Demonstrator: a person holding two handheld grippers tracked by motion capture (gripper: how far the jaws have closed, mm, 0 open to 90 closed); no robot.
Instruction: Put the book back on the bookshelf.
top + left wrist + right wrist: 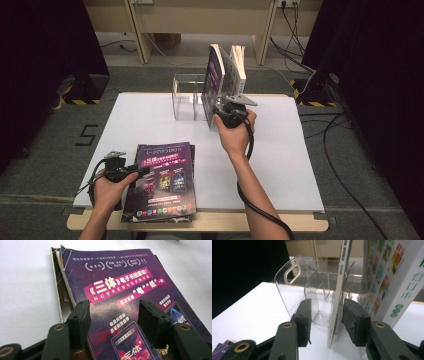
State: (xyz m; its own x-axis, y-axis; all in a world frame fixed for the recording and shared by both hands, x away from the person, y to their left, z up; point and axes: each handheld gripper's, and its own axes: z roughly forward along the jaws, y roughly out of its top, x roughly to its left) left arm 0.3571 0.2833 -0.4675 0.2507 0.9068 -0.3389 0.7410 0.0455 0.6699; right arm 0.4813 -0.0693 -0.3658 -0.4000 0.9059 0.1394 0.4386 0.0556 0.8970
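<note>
A thin purple-covered book (212, 82) stands upright in a clear acrylic file holder (184, 97) at the back of the white table. My right gripper (221, 106) sits at the book's lower near edge. In the right gripper view its jaws (327, 305) stand on either side of the book's spine (339, 287): there is a clear gap on the left, and the right pad is close. A stack of purple books (165, 180) lies flat at the table's front. My left gripper (143, 171) hovers open over the top cover (120, 282), holding nothing.
A white book with colourful print (239, 61) leans in the holder just right of the purple one and shows close at the right in the right gripper view (392, 277). The holder's left compartments (292, 282) hold nothing. Black curtains flank the table, and cables lie on the floor at right.
</note>
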